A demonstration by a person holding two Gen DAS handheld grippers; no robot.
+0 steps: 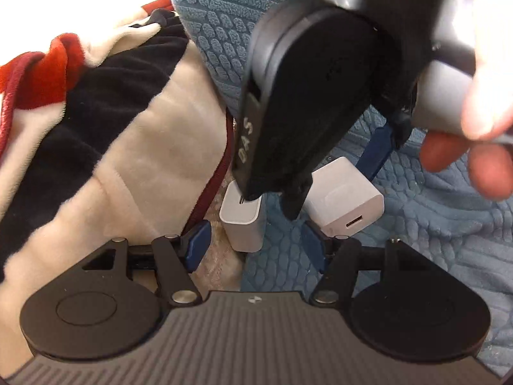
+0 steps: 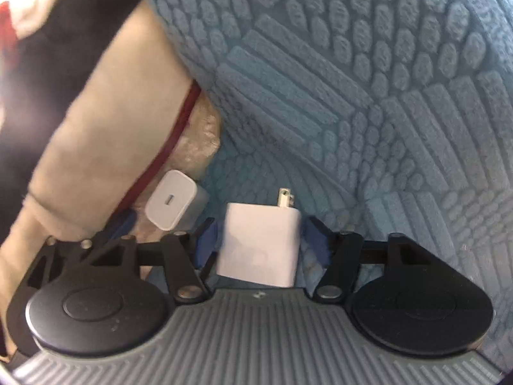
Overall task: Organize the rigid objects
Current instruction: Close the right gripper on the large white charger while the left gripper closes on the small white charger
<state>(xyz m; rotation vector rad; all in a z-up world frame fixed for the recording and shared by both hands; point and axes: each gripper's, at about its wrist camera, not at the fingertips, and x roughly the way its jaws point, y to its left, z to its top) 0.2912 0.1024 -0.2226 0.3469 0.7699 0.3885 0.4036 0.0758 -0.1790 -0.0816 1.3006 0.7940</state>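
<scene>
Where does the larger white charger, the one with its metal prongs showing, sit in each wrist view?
Left wrist view: the larger white charger lies right of centre on the blue blanket, port toward the camera, partly behind the right tool.
Right wrist view: low centre, the charger lies between the right tool's blue pads, not pressed, prongs pointing away.
Shared landmark: the smaller white charger just to its left, by the dark red cord.

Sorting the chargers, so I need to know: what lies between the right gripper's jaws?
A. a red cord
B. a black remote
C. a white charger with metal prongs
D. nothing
C: the white charger, prongs pointing away, lies between the right gripper's jaws, which stand apart from it.
</scene>
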